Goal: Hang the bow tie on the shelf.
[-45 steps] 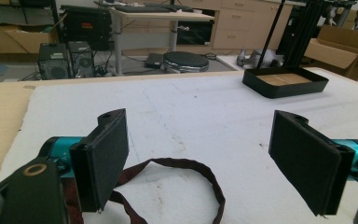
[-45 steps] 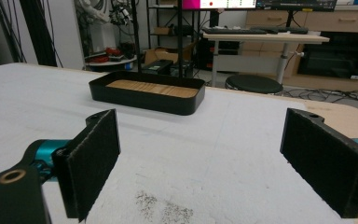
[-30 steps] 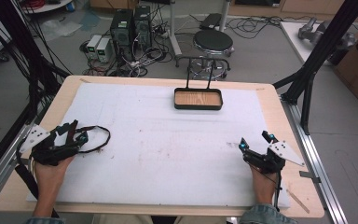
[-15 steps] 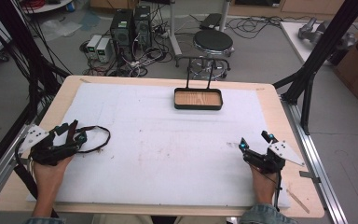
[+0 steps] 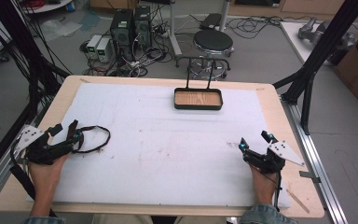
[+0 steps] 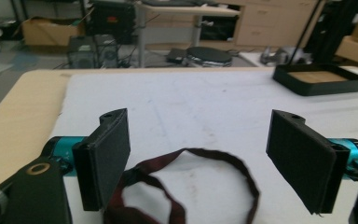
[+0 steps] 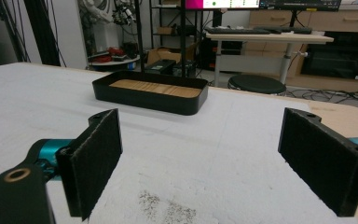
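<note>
- Dark maroon strap loop [image 6: 186, 186] lies flat on the white mat [image 5: 168, 140] at the near left, just ahead of the left gripper [image 5: 64, 133], with part of it between the two spread jaws in the left gripper view.
- Left gripper: released, jaws wide apart and holding nothing, though the band runs close past the left-hand pad [image 6: 105, 156]; whether it touches is hard to tell.
- Right gripper [image 5: 255, 143]: likewise released, jaws apart over bare mat at the near right, well apart from the loop.
- Judged step: the very start, a pickup of the loop not yet made. The next move likely calls for lowering the left jaws astride one run of the band and clenching there, since the thin strap lies flush on the mat.
- Black tray with a wooden floor [image 5: 198, 99] sits at the far middle of the table, a plausible place to carry the loop.
- Room: the mat between grippers and tray is open. The loop lies near the mat's left edge, with the table's wooden border [image 5: 60, 107] beyond.
</note>
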A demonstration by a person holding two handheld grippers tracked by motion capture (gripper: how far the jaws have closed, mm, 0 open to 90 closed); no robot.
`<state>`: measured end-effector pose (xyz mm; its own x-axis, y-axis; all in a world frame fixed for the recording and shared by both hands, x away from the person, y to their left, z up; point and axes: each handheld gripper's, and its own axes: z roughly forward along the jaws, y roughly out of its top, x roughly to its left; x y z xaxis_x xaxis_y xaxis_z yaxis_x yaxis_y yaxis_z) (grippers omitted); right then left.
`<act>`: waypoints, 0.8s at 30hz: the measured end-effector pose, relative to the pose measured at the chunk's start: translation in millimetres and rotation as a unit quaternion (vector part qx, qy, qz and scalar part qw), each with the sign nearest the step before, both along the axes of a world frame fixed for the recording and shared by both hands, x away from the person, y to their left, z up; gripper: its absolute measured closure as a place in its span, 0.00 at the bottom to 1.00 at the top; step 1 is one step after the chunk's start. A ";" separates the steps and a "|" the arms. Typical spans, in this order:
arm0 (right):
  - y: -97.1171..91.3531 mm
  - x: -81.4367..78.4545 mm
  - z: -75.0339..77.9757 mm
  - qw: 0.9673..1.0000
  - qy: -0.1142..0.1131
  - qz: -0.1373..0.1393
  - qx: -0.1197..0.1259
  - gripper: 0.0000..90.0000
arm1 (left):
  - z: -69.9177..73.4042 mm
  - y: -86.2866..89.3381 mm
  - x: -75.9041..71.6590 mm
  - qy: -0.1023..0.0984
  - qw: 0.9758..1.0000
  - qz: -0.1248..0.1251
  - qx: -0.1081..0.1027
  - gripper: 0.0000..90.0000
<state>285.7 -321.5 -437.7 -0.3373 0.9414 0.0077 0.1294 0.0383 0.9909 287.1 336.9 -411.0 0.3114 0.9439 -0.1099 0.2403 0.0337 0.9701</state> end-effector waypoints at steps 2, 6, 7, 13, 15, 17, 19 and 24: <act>0.2 -0.1 0.0 1.000 0.001 0.000 0.001 0.14 | -2.5 3.4 1.7 0.011 1.000 0.014 0.002 0.24; 0.1 -0.1 0.0 1.000 0.001 0.000 0.001 0.14 | -7.8 11.1 6.9 0.035 0.998 0.046 0.010 0.24; 0.3 -0.1 -0.1 1.000 0.001 0.000 0.001 0.14 | -9.2 12.8 8.5 0.039 0.998 0.050 0.007 0.25; 0.6 -0.2 0.0 1.000 0.001 0.000 0.000 0.14 | -14.0 18.7 21.5 0.072 0.995 0.063 0.018 0.27; 0.7 -0.1 -0.1 1.000 0.001 0.001 0.000 0.14 | -16.2 20.6 25.1 0.082 0.994 0.066 0.017 0.31; 0.9 0.0 -0.2 1.000 0.001 0.002 -0.002 0.14 | -18.4 22.2 28.1 0.091 0.993 0.069 0.017 0.31; 0.9 -0.1 -0.1 1.000 0.000 0.002 -0.002 0.14 | -20.6 23.5 30.5 0.100 0.992 0.070 0.016 0.32; 1.4 -0.4 -0.1 1.000 0.001 0.003 -0.002 0.14 | -25.6 26.1 34.5 0.134 0.988 0.076 0.019 0.42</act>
<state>285.3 -320.2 -437.8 -0.3434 0.9392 0.0050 0.1315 0.0428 0.9904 321.6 363.0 -436.6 0.1300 0.9827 -0.1322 0.4832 0.0536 0.8739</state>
